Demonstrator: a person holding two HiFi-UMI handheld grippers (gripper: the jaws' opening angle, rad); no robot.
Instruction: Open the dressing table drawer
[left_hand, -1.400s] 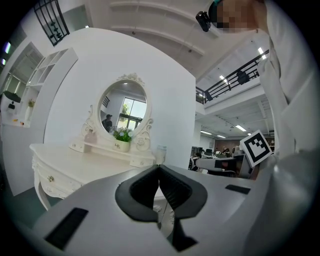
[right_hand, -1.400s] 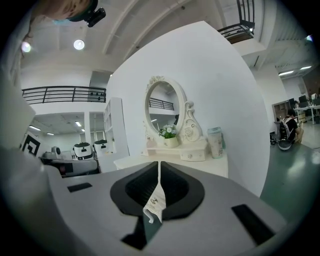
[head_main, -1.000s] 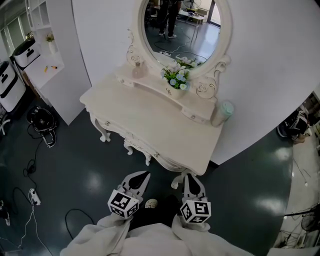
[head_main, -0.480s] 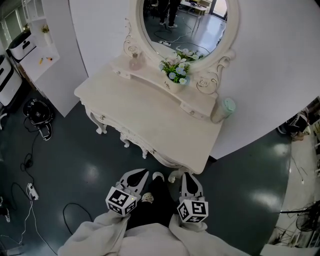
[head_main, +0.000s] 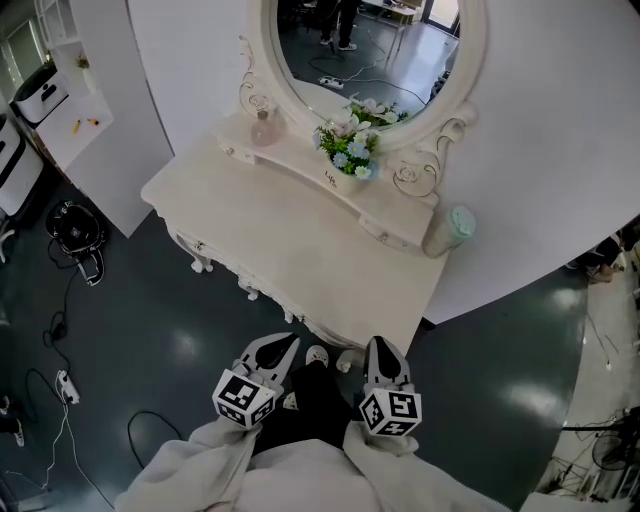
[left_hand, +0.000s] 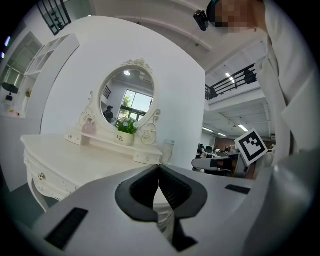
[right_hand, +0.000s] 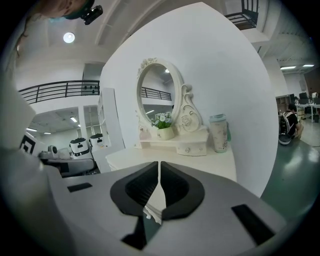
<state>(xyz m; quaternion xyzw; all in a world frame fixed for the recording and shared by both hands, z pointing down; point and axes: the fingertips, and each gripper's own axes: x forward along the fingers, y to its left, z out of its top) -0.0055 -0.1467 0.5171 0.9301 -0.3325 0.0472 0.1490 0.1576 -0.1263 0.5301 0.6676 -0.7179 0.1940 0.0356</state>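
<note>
The white dressing table (head_main: 290, 235) stands against the curved wall, and its carved drawer front (head_main: 250, 284) runs under the near edge. A small drawer knob (left_hand: 41, 176) shows in the left gripper view. My left gripper (head_main: 284, 345) hangs just short of the table's near edge, its jaws shut and empty (left_hand: 159, 169). My right gripper (head_main: 381, 346) is level with it near the table's right corner, also shut with nothing between the jaws (right_hand: 159, 165). Neither gripper touches the table.
On the table's raised back shelf are a flower pot (head_main: 348, 160), a pink bottle (head_main: 263, 126) and a teal-lidded cup (head_main: 447, 230), below the oval mirror (head_main: 365, 50). Cables (head_main: 55, 330) and a black device (head_main: 72, 226) lie on the dark floor at left. The person's shoes (head_main: 317, 355) are between the grippers.
The table has drawn closer in the head view. Both grippers have come forward to its near edge. Both stay shut.
</note>
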